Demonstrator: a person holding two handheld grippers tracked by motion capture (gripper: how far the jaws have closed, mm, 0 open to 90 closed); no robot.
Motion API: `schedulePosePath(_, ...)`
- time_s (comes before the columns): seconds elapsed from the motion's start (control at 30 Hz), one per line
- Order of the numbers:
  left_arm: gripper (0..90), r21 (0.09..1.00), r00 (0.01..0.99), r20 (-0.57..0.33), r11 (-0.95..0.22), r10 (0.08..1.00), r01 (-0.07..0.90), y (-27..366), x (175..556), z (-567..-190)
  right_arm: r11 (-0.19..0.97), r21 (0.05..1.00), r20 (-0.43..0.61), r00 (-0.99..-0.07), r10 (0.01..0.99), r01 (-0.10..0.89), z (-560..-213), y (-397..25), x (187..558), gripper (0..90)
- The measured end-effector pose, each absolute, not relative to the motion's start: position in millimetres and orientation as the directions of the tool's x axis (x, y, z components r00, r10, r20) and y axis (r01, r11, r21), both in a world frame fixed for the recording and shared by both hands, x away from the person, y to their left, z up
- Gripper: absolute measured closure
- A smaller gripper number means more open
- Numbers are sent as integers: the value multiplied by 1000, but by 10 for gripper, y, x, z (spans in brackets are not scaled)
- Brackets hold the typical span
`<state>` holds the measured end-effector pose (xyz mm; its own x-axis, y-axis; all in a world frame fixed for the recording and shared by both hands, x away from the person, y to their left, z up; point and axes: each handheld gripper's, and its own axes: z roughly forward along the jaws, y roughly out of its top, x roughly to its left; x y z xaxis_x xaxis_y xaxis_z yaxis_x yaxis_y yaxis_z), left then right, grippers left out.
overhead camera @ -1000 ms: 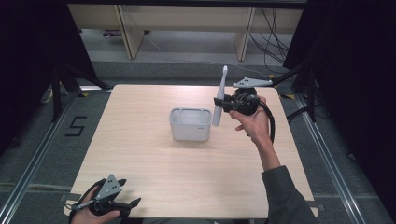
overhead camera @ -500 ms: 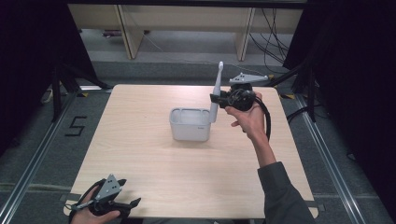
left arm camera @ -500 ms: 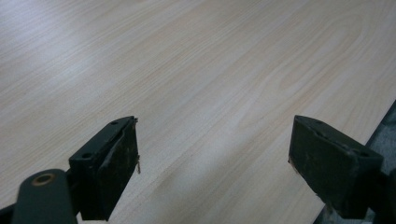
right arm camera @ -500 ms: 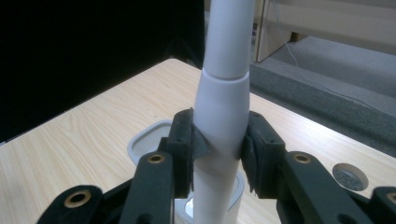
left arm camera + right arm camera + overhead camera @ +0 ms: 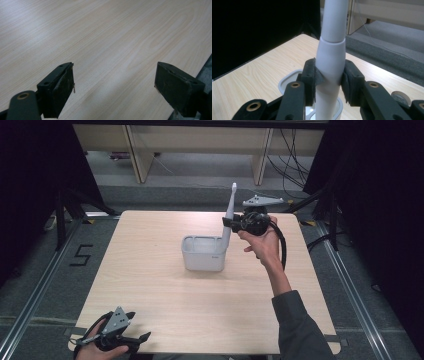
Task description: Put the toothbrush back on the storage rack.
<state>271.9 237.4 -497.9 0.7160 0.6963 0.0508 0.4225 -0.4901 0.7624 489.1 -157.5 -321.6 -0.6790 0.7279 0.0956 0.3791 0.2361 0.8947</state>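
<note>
On the pale wooden table (image 5: 165,310), the right gripper (image 5: 231,223) clamps a white toothbrush (image 5: 230,212) upright, its lower end at the rim of the white cup (image 5: 204,255). Releasing it inside seems left. The left gripper (image 5: 142,338) rests, jaws apart, at the near edge.

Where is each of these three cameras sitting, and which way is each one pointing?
High view: above the person's side, looking forward and down on the table; both forearms, left claw, right claw.
Left gripper view: rides the left claw, looking along open jaws at bare tabletop.
Right gripper view: rides the right claw, jaws clamped on a white handle above a white container.
Shared: high and right gripper views both show handle and container.
</note>
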Motion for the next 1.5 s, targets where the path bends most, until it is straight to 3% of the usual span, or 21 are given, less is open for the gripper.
schedulePosePath(1.5, 154, 763, 726, 48, -494, 686, 416, 2379, 2721, -4973, 270, 889, 52, -669, 742, 369, -3427, -1390, 5142, 671)
